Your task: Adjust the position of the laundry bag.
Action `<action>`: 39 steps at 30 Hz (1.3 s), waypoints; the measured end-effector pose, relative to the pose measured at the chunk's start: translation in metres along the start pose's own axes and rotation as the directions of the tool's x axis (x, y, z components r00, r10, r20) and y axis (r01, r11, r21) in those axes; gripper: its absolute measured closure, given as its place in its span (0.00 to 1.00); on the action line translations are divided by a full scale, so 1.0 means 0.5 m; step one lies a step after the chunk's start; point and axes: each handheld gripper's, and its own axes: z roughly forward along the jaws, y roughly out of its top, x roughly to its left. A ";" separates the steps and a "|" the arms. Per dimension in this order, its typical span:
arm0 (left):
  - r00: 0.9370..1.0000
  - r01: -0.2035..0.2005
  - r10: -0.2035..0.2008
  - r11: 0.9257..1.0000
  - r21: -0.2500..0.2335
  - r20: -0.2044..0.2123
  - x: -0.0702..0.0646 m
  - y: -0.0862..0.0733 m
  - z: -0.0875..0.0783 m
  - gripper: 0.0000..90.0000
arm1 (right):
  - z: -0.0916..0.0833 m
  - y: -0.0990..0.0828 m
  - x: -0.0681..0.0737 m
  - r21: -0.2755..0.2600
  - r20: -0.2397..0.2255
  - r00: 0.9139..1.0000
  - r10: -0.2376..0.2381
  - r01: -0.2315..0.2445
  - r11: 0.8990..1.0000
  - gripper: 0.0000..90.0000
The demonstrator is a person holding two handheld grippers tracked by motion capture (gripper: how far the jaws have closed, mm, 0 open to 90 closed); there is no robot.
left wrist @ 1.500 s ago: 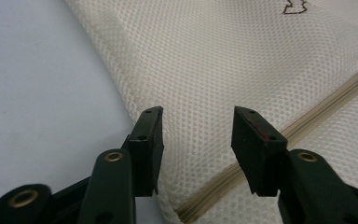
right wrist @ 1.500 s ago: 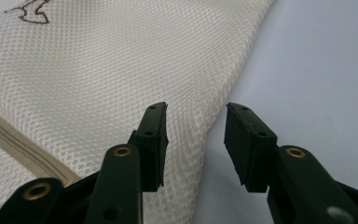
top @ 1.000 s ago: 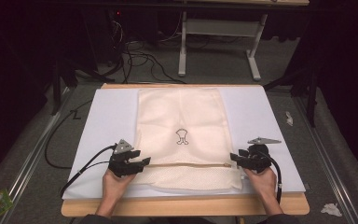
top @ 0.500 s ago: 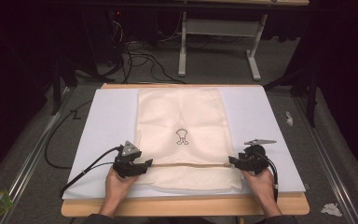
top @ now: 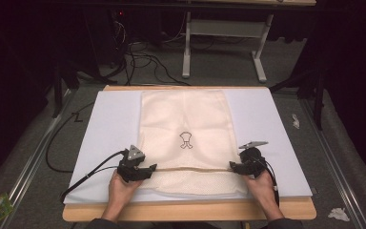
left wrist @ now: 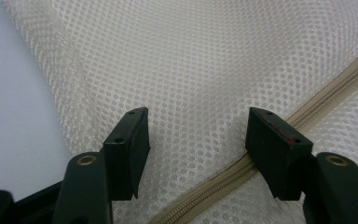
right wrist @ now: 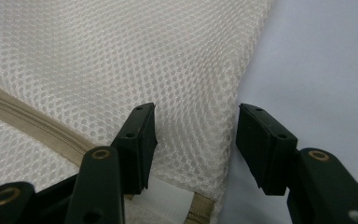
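Cream mesh bag (top: pixel 185 138) unmoved | left gripper (top: pixel 138 170) nudged right, jaws apart | right gripper (top: pixel 240 167) steady, jaws apart

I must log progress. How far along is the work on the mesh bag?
Done: the bag lies flat on the white mat. In hand: left gripper and right gripper sit open at the ends of its zipper, gripping nothing. Left: closing on the mesh; any folding or unzipping hasn't begun.

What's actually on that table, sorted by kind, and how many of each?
Mesh bags: 1, cream with a zip
White mats: 1
Handheld grippers: 2, left and right, both open at the bag's near edges
Total: 4
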 end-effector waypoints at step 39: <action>1.000 -0.002 0.002 1.000 0.020 0.001 -0.001 0.005 0.002 0.45 | 0.023 0.065 0.028 0.099 -0.082 0.994 -0.069 0.077 0.992 0.80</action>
